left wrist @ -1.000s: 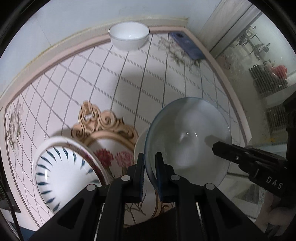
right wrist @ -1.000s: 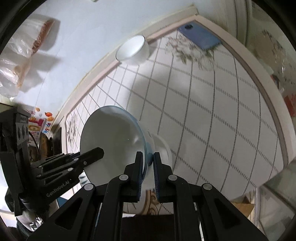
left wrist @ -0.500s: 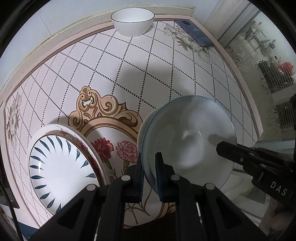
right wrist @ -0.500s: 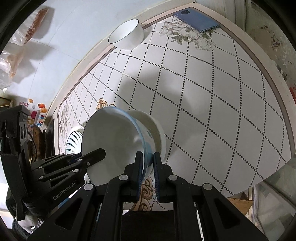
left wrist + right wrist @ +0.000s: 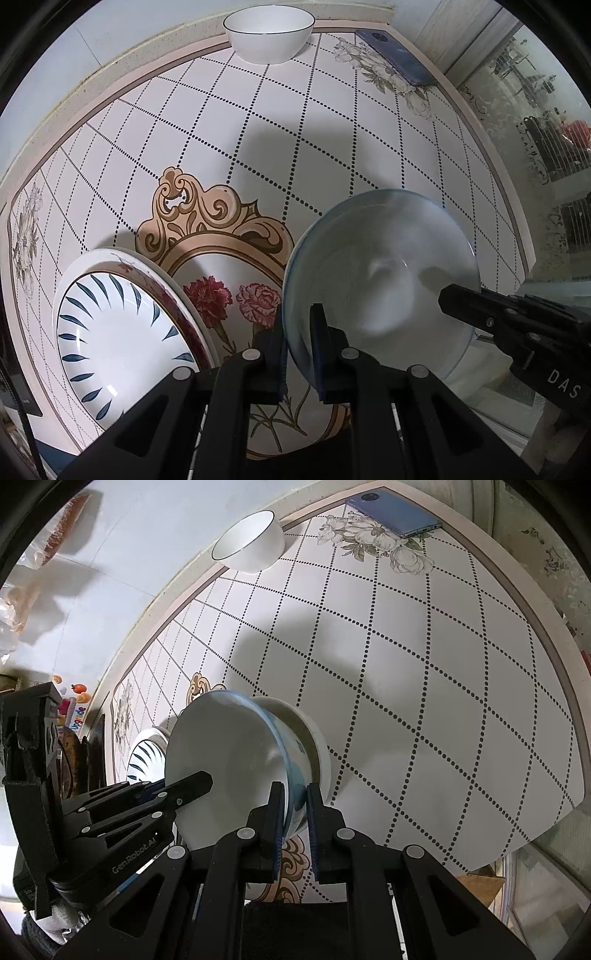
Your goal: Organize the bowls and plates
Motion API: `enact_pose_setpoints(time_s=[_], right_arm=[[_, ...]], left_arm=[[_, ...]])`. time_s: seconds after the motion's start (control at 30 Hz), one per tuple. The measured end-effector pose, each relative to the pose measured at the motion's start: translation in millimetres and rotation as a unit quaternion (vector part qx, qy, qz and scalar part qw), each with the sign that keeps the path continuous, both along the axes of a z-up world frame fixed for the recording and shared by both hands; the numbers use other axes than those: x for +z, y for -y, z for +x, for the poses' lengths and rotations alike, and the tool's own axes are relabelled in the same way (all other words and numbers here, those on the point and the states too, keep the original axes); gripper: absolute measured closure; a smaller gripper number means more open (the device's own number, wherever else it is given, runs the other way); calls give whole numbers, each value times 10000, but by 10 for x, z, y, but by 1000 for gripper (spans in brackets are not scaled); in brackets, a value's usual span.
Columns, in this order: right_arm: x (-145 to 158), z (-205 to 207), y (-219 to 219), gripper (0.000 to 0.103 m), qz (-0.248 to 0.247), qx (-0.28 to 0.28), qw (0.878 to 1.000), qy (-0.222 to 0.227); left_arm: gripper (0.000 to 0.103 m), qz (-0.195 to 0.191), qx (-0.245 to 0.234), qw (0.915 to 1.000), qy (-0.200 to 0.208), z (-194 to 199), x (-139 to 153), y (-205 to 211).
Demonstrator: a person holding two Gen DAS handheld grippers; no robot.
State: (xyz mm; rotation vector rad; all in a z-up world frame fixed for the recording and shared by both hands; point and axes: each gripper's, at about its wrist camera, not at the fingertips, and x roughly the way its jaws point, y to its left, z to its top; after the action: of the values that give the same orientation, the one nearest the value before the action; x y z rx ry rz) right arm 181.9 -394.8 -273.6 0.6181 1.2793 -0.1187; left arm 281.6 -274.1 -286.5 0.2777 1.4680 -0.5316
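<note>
Lowered since a second ago, nearer the tabletop (image 5: 332, 122): blue-rimmed bowl (image 5: 380, 280). Clamped on opposite rim edges by left gripper (image 5: 298, 347) and right gripper (image 5: 295, 823). Near-left, just beside: stacked plates (image 5: 122, 332).

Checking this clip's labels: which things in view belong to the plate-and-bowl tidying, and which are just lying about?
Job:
- blue-rimmed bowl, held at its rim by left gripper and right gripper
- plates, stacked at the left
- white bowl at the table's far edge

Lying about:
- phone in the far corner
- plastic bags by the wall
</note>
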Motion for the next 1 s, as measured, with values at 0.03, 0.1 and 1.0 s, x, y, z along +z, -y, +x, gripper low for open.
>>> enact_pose_setpoints(time_s=[0.03,0.1,1.0], right_arm=[[-5,6,-6,90,-14,9,10000,-9],[-25,23,-13,90,-38,37,10000,-39],[290,2506,1192,45,611,-502,9951,589]], left_arm=[[94,8,2,10000,4,2,-5,0],[94,-3,10,10000,-9,15,-7,-1],[63,-914,1575,9825,-385,2877,3,280]])
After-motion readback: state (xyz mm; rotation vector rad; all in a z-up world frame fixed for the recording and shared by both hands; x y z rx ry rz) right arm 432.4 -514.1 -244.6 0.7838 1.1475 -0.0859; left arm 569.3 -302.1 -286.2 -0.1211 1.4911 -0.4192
